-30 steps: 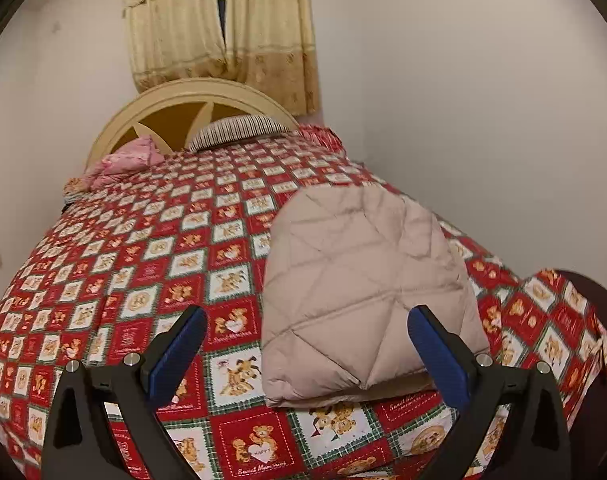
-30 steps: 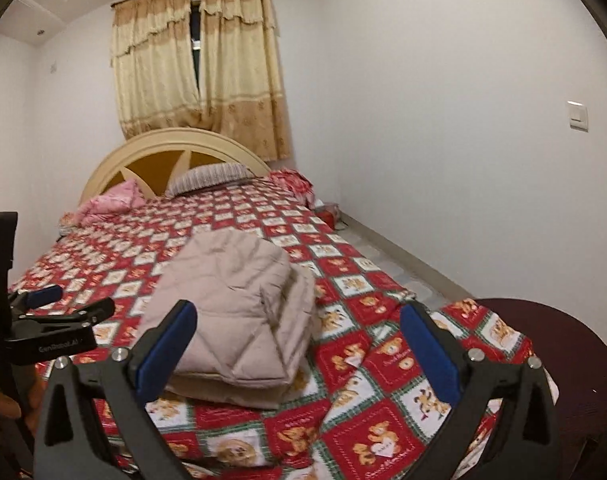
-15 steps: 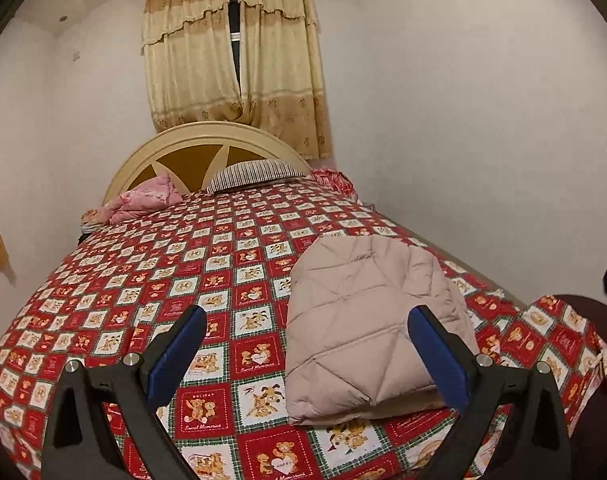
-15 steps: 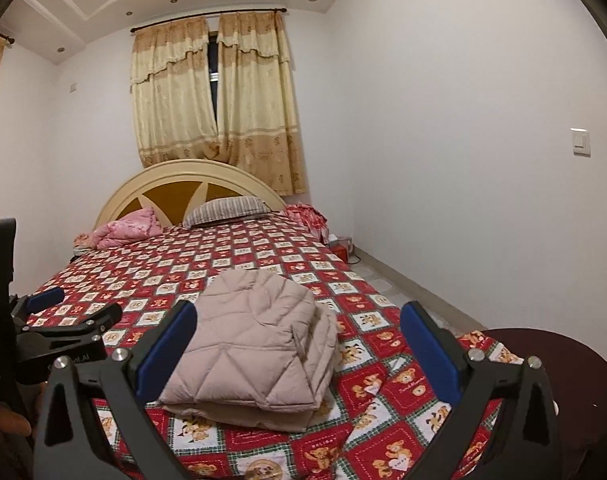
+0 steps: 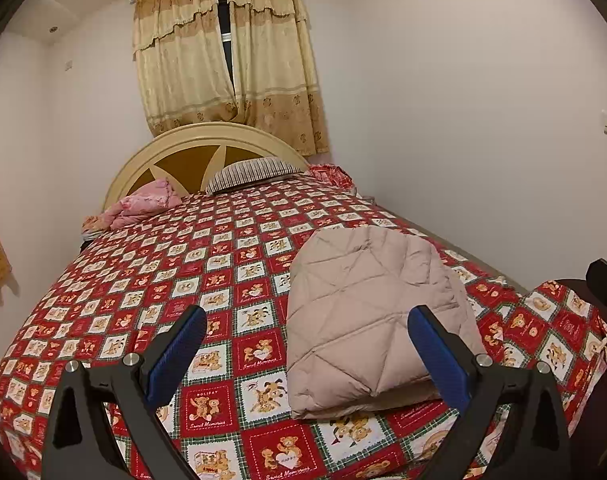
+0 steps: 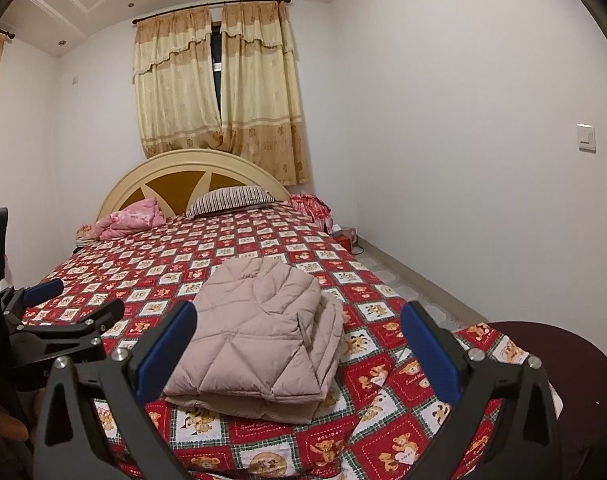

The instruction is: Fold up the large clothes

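A beige quilted jacket (image 5: 367, 316) lies folded into a thick rectangular stack near the foot of the bed (image 5: 183, 280), resting on the red teddy-bear bedspread. In the right wrist view the same jacket (image 6: 259, 336) shows its layered edges toward me. My left gripper (image 5: 307, 340) hangs open above the foot of the bed, nothing between its blue pads, held back from the jacket. My right gripper (image 6: 297, 340) is open too and empty, raised in front of the jacket. The left gripper (image 6: 59, 304) also appears at the left edge of the right wrist view.
A striped pillow (image 5: 251, 170) and a pink bundle (image 5: 143, 202) lie by the rounded headboard (image 5: 191, 148). Curtains (image 5: 227, 60) hang behind. A white wall runs along the right, with a strip of floor (image 6: 387, 276) beside the bed. A dark round surface (image 6: 543, 352) sits at the right foot.
Both grippers have risen and pulled back from the bed, so the views tilt up to show more wall and ceiling. The folded jacket has not moved.
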Demonstrator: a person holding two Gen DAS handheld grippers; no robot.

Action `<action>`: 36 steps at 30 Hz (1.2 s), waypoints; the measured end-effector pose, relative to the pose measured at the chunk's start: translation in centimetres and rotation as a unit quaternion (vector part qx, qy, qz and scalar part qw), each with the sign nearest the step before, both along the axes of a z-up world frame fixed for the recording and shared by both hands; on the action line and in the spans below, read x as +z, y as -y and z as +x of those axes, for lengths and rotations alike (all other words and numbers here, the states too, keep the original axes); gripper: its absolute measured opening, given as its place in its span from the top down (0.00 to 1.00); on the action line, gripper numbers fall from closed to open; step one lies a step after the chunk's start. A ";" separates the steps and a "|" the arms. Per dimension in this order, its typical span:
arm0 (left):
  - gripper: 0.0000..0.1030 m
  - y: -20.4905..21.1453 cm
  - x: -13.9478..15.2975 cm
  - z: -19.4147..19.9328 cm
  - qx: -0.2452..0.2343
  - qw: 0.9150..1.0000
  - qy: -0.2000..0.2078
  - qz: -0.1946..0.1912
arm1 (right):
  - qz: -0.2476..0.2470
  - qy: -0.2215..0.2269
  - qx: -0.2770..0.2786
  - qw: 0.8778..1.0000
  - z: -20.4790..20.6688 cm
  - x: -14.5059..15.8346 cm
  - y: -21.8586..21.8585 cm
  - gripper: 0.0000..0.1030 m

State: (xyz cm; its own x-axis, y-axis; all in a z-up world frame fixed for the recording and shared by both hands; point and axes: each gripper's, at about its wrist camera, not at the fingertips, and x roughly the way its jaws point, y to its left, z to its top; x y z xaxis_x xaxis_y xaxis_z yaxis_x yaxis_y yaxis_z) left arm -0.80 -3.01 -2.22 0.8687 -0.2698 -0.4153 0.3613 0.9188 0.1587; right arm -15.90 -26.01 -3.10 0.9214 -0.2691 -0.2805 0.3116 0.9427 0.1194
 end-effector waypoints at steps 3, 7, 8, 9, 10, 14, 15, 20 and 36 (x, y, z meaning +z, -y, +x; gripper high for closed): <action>0.02 -0.1 0.0 0.0 0.001 1.000 0.000 0.002 | 0.001 -0.001 0.000 1.000 0.0 0.0 -0.1 0.00; 0.02 -0.1 -0.1 0.0 0.002 1.000 -0.001 0.001 | 0.000 -0.001 0.000 1.000 0.0 0.0 -0.2 0.00; 0.02 -0.1 -0.1 0.1 0.002 1.000 -0.001 0.001 | 0.001 -0.001 0.000 1.000 0.0 0.0 -0.2 0.00; 0.02 0.0 0.0 0.1 0.003 1.000 -0.002 0.001 | 0.001 -0.002 0.000 1.000 -0.1 0.0 -0.1 0.00; 0.02 0.0 -0.1 0.1 0.003 1.000 -0.002 0.001 | 0.002 -0.001 0.000 1.000 -0.1 0.0 -0.2 0.00; 0.02 0.0 -0.1 0.1 0.005 1.000 -0.004 0.003 | 0.005 -0.003 0.001 1.000 0.0 0.0 -0.2 0.00; 0.02 0.0 -0.1 0.1 0.005 1.000 -0.004 0.003 | 0.007 -0.004 0.001 1.000 0.0 0.0 -0.2 0.00; 0.02 0.1 -0.2 0.1 0.006 1.000 -0.006 0.005 | 0.008 -0.005 0.001 1.000 0.0 0.0 -0.1 0.00; 0.02 0.1 -0.3 0.3 0.009 1.000 -0.010 0.006 | 0.010 -0.006 0.001 1.000 0.0 0.0 -0.1 0.00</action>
State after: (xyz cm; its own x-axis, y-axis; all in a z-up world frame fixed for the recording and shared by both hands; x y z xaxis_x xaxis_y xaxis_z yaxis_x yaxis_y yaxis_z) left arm -0.45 -3.14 -2.56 0.8652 -0.2490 -0.4353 0.3478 0.9233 0.1630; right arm -15.87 -25.91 -3.12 0.9188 -0.2606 -0.2964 0.3103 0.9410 0.1347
